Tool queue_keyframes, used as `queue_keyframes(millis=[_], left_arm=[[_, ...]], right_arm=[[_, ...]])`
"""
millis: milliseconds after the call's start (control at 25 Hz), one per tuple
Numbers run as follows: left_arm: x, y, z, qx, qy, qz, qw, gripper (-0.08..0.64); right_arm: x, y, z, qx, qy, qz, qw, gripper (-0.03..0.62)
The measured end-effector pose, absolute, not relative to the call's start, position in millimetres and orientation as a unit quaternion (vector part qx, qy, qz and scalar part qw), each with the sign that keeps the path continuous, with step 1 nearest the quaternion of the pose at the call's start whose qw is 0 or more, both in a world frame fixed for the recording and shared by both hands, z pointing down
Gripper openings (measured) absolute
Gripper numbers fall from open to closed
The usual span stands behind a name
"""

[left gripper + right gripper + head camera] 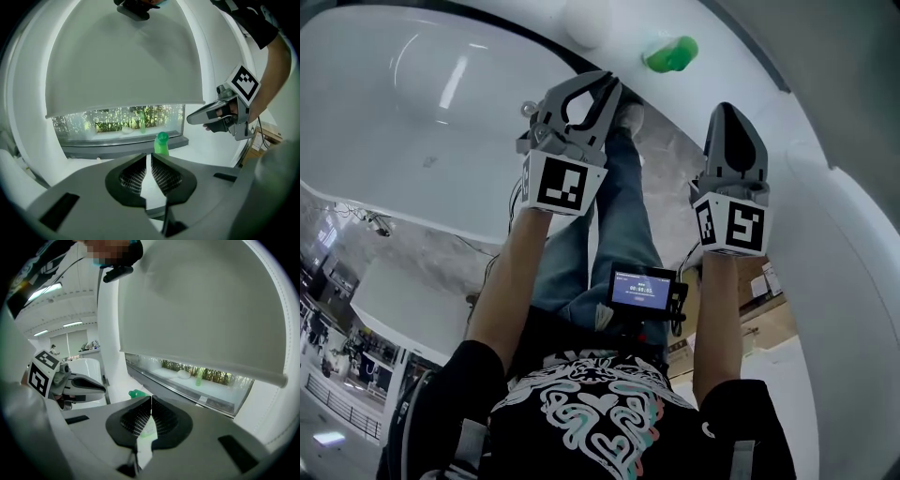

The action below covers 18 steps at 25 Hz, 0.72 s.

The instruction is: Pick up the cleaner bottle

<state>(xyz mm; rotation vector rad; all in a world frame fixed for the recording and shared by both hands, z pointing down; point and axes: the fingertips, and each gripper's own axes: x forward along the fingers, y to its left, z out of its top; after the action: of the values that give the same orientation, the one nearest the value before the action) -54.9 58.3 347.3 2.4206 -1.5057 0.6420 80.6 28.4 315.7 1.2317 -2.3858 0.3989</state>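
Green cleaner bottle (671, 53) stands at head view's upper centre; left gripper (150, 158) and right gripper (151, 400) both closed, holding nothing.

A bathroom set built inside a larger hall or showroom is shown. A large white bathtub (422, 94) with a smooth, rounded rim is seen from above, set on a pale marble-patterned floor (675, 159). A wide window (117, 123) is half covered by a plain roller blind (122, 61), and green bamboo-like plants are seen through the glass. Below it a dark ledge (117, 149) is run along a white surround, on which a green cleaner bottle (161, 143) is stood. Beyond the set, an open hall is visible in the right gripper view, lit by long ceiling strip lights (47, 289), where another white tub (89, 365) is displayed.
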Motion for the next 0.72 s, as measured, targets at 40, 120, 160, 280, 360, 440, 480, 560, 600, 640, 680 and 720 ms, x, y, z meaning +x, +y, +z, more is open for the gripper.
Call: queue_keyframes(millis=[40,120,160,280,360,440,480,560,600,640,680,720], left_arm=[[-49,58,351,0.824,-0.51,0.219,0.111,0.025],[-38,57,358,0.825,-0.508,0.221,0.113,0.025],[-36,56,361,0.824,-0.508,0.222,0.115,0.025],[-39,56,372,0.82,-0.512,0.225,0.125,0.026],[-39,57,379,0.817,-0.514,0.223,0.134,0.026],[-37,54,387,0.817,-0.513,0.224,0.139,0.026],[-36,52,391,0.817,-0.512,0.225,0.141,0.026],[-32,49,400,0.817,-0.51,0.227,0.142,0.026],[-27,49,405,0.817,-0.509,0.229,0.141,0.026],[-20,49,410,0.817,-0.509,0.231,0.14,0.026],[-15,48,415,0.817,-0.509,0.231,0.139,0.026],[-11,47,419,0.817,-0.51,0.23,0.139,0.026]], right_arm=[[85,28,319,0.442,-0.86,0.144,0.212,0.028],[91,26,323,0.437,-0.863,0.14,0.212,0.028],[91,25,326,0.435,-0.864,0.138,0.212,0.028],[82,22,332,0.433,-0.866,0.138,0.21,0.028],[79,22,337,0.432,-0.866,0.143,0.21,0.028],[77,19,345,0.431,-0.864,0.153,0.211,0.028],[76,17,349,0.431,-0.862,0.161,0.214,0.028],[77,16,361,0.43,-0.858,0.174,0.221,0.028],[80,17,367,0.429,-0.857,0.178,0.223,0.028],[85,18,372,0.428,-0.857,0.182,0.223,0.028],[89,19,377,0.426,-0.857,0.184,0.223,0.028],[91,18,381,0.425,-0.858,0.186,0.222,0.028]])
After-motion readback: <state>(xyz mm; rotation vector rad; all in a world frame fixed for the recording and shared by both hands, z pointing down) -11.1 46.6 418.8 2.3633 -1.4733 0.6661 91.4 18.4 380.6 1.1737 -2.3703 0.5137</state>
